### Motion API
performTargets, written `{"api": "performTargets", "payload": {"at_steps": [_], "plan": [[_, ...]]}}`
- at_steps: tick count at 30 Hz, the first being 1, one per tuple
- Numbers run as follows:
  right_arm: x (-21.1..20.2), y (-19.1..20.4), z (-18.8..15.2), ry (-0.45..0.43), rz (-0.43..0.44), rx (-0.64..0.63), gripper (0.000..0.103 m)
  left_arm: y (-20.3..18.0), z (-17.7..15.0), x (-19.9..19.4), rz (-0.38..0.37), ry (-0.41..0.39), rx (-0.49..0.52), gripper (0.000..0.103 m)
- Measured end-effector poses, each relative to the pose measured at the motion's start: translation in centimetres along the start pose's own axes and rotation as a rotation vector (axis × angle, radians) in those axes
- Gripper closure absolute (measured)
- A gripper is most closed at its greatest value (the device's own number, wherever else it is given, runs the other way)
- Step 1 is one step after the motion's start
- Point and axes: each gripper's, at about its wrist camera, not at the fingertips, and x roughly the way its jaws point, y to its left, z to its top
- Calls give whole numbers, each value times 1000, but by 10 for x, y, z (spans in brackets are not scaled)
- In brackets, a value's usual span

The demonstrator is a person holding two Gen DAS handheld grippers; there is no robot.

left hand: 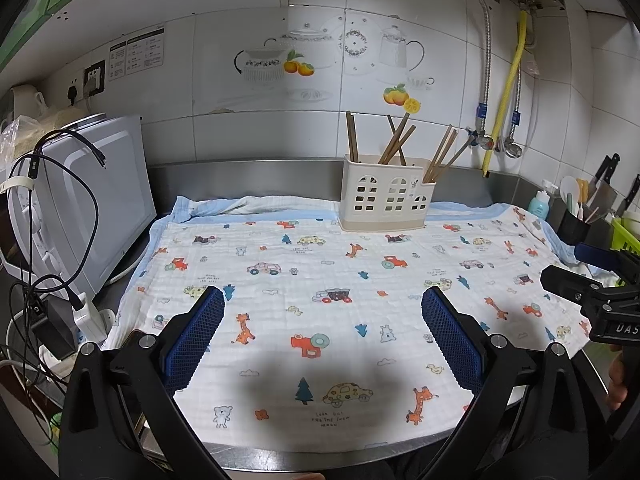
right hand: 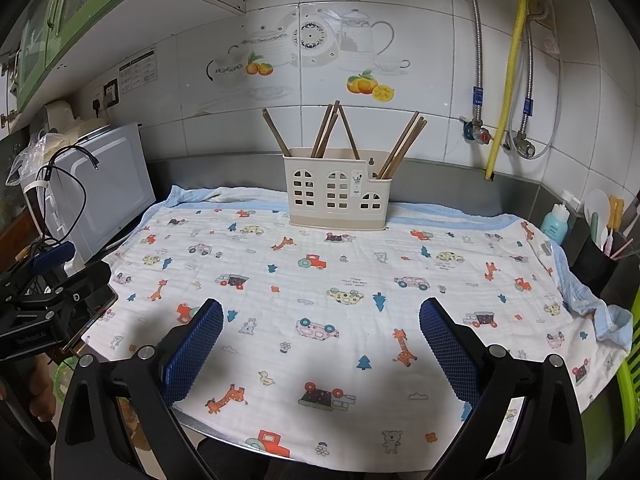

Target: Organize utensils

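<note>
A cream plastic utensil holder [left hand: 386, 197] [right hand: 337, 192] with window-shaped holes stands at the back of a printed cloth [left hand: 320, 320] [right hand: 320, 300]. Several brown wooden chopsticks [left hand: 396, 140] [right hand: 326, 130] lean upright in its compartments. My left gripper [left hand: 323, 300] hovers open over the near part of the cloth, nothing between its blue pads. My right gripper [right hand: 321, 310] is likewise open and empty above the cloth. Each gripper shows at the edge of the other's view: the right one [left hand: 592, 280] and the left one [right hand: 44, 280].
A white microwave [left hand: 76, 200] with dangling cables stands at the left. A black cup of kitchen tools [right hand: 600, 256], a blue bottle [right hand: 556, 220] and knives [left hand: 608, 184] sit at the right. Pipes and valves [right hand: 480, 132] run down the tiled wall. A green basket [right hand: 630, 380] borders the right edge.
</note>
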Motion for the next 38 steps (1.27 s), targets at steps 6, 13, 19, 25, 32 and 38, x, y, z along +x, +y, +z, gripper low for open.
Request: {"api": "performTargets", "payload": {"at_steps": [6,13,19,25,32,38], "plan": [[0,0,0,-2,4,5,8,-1,0,-1,-3,-8,6,5],[-3,-3,-1,-10,9,14,8,-3,-1,-1,-6,-5,7,5],[-4,-3,-1,-10,9,15,8,-6,0,-1,-11,-8,13,5],[-3,-3,-1,-10,9,18,8,-7,0,-2,-13,-15,12,5],[-3,-3,0,-13,9,18,8,-7,1,-4,-13,-26,19,5],[-4,-3,1,-15,9,20,8,-7,1,-4,-17,-24,16,5]]}}
